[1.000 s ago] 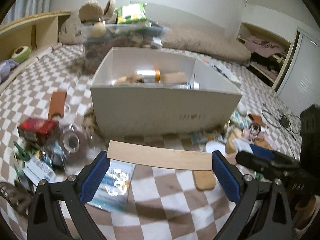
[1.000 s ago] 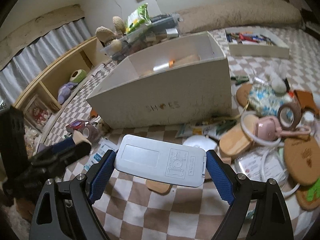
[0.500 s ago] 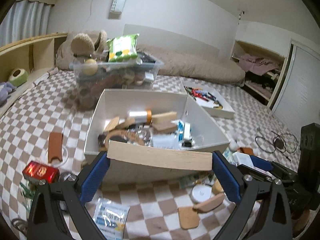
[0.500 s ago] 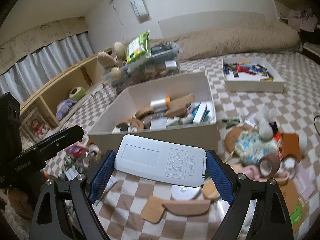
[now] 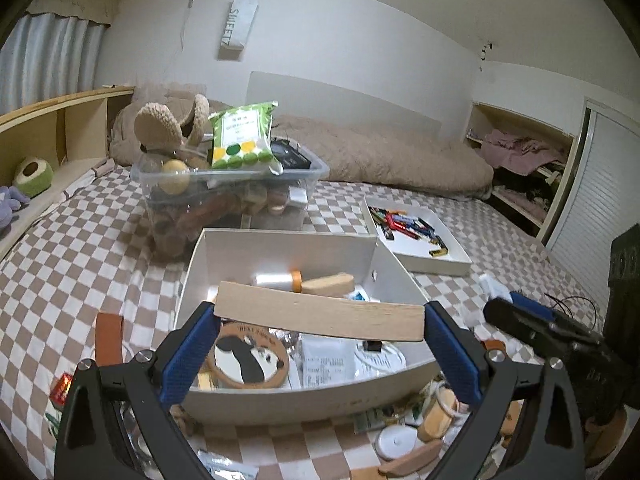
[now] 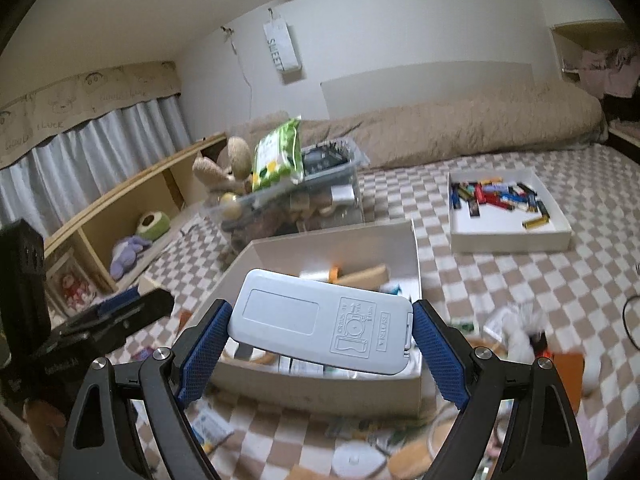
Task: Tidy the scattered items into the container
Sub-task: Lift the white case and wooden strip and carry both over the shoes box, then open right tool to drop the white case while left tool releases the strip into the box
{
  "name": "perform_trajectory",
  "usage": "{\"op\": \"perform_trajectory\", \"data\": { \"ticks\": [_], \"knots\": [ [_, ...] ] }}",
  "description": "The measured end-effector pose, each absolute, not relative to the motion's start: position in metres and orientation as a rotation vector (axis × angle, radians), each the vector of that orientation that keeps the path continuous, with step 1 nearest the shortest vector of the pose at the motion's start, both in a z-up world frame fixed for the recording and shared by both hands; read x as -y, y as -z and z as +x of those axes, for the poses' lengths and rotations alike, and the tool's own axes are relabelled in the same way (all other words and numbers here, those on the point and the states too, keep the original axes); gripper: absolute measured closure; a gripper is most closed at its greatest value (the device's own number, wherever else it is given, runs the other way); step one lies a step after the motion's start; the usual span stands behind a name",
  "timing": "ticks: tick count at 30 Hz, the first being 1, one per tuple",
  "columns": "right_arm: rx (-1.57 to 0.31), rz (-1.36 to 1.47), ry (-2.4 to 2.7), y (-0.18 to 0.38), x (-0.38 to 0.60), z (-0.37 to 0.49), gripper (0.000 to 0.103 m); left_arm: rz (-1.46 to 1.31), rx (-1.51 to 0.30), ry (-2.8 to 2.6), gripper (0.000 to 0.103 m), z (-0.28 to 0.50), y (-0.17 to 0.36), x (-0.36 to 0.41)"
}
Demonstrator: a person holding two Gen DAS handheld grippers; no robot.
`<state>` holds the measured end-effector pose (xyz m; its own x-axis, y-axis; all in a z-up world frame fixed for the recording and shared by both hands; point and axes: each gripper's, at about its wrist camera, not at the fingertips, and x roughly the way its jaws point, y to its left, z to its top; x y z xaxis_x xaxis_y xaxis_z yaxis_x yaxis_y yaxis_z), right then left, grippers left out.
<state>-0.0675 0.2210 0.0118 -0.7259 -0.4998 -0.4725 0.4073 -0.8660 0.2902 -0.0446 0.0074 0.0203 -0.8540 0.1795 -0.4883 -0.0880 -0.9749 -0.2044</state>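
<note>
Pinching a flat wooden slat by its two short ends, the left gripper holds it level between its blue pads. Directly beyond and below the slat sits the open white box, so the slat hangs above the box's near half. Under it inside the box lie a round wooden coaster with a panda picture, white paper packets, and farther in a clear spool with an orange end beside a wooden block.

The right gripper grips a pale grey plastic device by its ends, its moulded back with a "RELEASE" label facing the camera. That device also hangs over the near part of the white box, hiding much of the contents.

Below the left gripper, on the near side of the box, small things lie scattered on the checked blanket: a white round disc, wooden pieces and wrappers. To its left lie a brown leather strip and a red packet. To its right the other tool's black body reaches in.

Beyond the box stands a clear plastic tub topped with a green wipes pack and a plush toy. Farther right is a shallow white tray of coloured bars. A long beige cushion runs along the far wall.
</note>
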Motion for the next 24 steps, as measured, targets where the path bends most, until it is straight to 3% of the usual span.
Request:
{"op": "perform_trajectory", "data": {
  "ticks": [14, 24],
  "knots": [
    [0.233, 0.695, 2.542, -0.04, -0.203, -0.114, 0.013, -0.71, 0.281, -2.914, 0.002, -0.084, -0.039, 0.008],
    [0.229, 0.832, 2.504, 0.0, -0.197, -0.139, 0.013, -0.795, 0.299, -2.911, 0.002, -0.108, -0.021, 0.014]
  ]
}}
